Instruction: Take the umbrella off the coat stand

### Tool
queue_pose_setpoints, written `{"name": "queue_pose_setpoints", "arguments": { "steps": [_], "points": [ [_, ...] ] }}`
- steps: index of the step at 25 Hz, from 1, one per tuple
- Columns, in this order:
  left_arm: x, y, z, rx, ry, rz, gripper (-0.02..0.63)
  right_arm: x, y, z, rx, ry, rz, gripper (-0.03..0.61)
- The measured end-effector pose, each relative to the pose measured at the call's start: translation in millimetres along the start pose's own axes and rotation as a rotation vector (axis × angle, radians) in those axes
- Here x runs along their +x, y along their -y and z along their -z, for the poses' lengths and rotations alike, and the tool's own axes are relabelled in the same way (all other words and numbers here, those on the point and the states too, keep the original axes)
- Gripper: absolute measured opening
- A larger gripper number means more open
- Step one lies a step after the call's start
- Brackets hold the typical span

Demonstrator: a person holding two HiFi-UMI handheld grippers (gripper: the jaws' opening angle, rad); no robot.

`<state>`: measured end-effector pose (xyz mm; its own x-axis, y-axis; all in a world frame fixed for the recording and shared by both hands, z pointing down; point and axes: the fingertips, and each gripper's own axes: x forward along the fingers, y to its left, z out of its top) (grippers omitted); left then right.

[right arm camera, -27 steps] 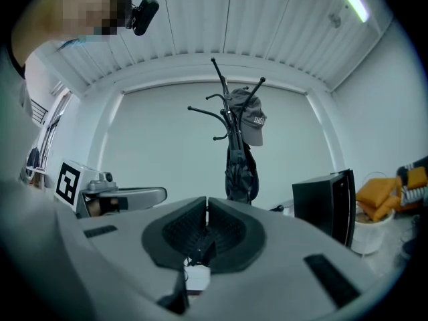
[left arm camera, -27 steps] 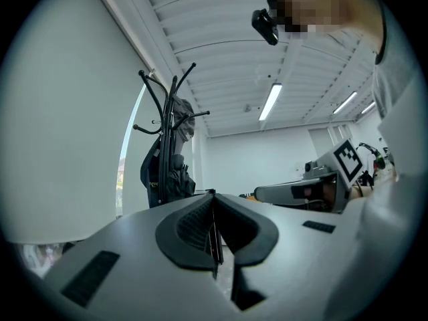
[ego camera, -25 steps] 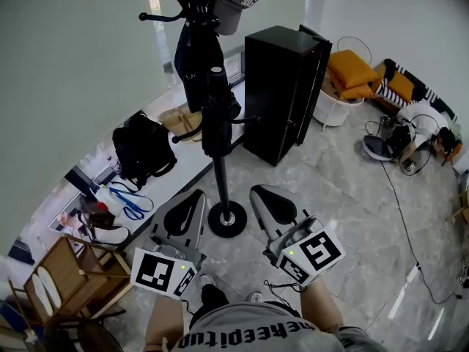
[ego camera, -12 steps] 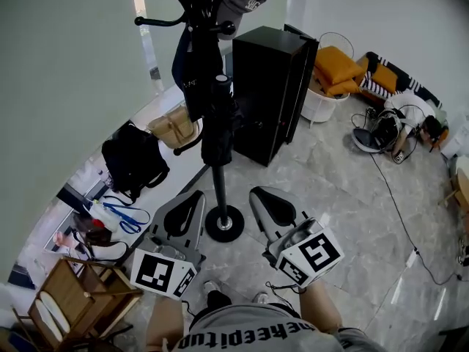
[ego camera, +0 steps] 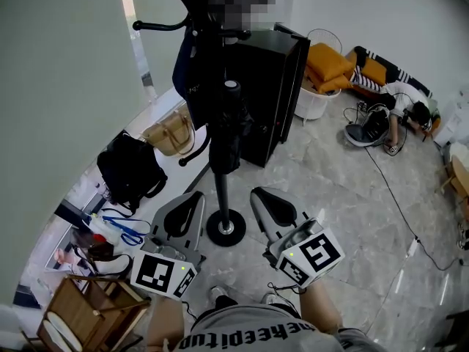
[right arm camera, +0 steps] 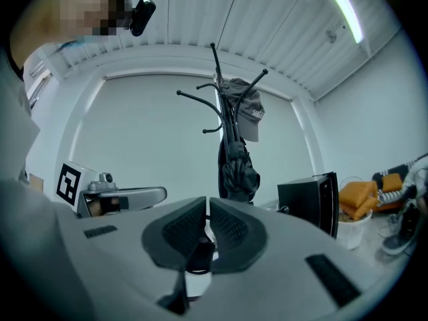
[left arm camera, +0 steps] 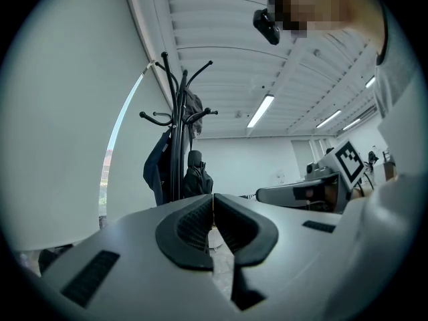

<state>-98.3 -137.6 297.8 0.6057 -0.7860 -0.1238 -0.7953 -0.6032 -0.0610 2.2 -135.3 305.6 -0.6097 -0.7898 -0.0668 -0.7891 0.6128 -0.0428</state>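
Note:
A black coat stand [ego camera: 218, 189] rises from a round base [ego camera: 225, 228] straight ahead of me. A folded black umbrella [ego camera: 228, 127] hangs against its pole, beside a dark blue jacket [ego camera: 192, 68]. In the left gripper view the umbrella [left arm camera: 196, 176] shows just above the jaws; in the right gripper view the umbrella [right arm camera: 238, 171] hangs below a grey cap [right arm camera: 249, 114]. My left gripper [ego camera: 195, 199] and right gripper [ego camera: 262, 194] are held level on either side of the base, short of the stand. Both are shut with nothing in them.
A black cabinet [ego camera: 268, 86] stands just behind the stand on the right. A black bag [ego camera: 130, 169] and a beige bag [ego camera: 170, 133] lie on the low ledge at the left. A white basket with orange cushions [ego camera: 320, 88], shoes and a cable [ego camera: 396, 204] lie to the right; a wooden rack [ego camera: 88, 315] stands at the lower left.
Both shut grippers and the head have drifted a little nearer the stand; its base and the umbrella sit slightly lower and closer in the head view. Nothing was grasped.

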Motion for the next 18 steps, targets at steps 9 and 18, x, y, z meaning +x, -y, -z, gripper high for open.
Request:
{"name": "queue_pose_setpoints", "arguments": {
  "steps": [9, 18],
  "points": [
    [7.4, -20.5, 2.9, -0.009, 0.007, 0.057, 0.017, 17.0, -1.5, 1.3, -0.007, 0.003, 0.059, 0.014],
    [13.1, -33.2, 4.7, -0.023, 0.015, 0.105, 0.017, 26.6, -3.0, 1.9, -0.014, -0.002, 0.109, 0.015]
  ]
}}
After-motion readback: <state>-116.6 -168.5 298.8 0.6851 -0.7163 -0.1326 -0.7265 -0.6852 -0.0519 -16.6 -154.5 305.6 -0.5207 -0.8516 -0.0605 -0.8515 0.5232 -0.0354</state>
